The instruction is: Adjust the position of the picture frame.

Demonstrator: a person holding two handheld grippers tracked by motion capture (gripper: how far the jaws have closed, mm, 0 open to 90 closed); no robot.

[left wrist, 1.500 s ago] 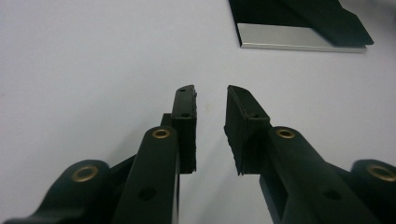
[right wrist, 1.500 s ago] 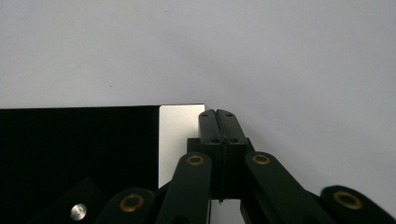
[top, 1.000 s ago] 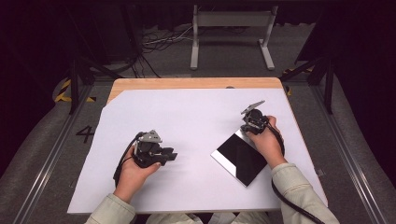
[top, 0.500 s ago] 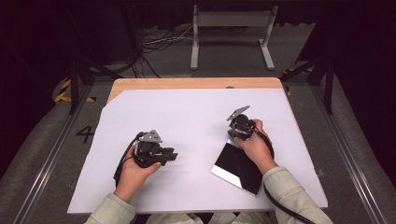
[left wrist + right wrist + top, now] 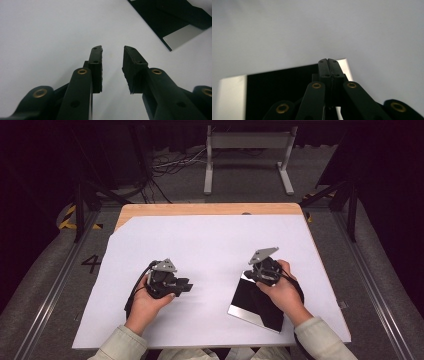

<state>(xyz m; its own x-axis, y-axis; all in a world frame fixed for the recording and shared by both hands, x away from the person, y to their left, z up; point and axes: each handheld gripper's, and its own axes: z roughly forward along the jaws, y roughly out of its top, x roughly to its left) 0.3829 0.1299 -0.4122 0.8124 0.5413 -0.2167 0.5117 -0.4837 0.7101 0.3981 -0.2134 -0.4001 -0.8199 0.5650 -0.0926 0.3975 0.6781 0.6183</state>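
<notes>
**Inspector:** Noting position first. The flat black rectangular panel with a silvery border (image 5: pixel 252 302) lies on the white sheet-covered surface (image 5: pixel 210 245), toward its right near corner, set at a slant to the edge. The right hand-held gripper (image 5: pixel 248 276) sits at the panel's far corner, its tip over that corner; the person's hand covers part of the panel's right side.

**Recorder:** State of that one?

**Inspector:** Jaws pressed together, nothing between them. In the right gripper view (image 5: pixel 328 62) the closed tip rests over the panel's pale edge strip; whether it touches the panel, I cannot tell.

**Recorder:** And the other?

**Inspector:** The left hand-held gripper (image 5: pixel 186 286) lies low on the surface, well apart from the panel, pointing toward it. In the left gripper view its jaws (image 5: pixel 113 51) stand parted with bare white surface in the gap, holding nothing. The panel's near corner (image 5: pixel 172 22) shows at that view's upper right.

**Recorder:** Materials?

**Inspector:** Panel: glossy, dark, thin, with a brushed metallic-looking margin. Surface covering: matt, smooth, white, laid over a light wooden top (image 5: pixel 200 209). Pads (image 5: pixel 97 62): black, ribbed on their inner faces, rubber-like; arms matt black with brass-coloured pivots.
</notes>
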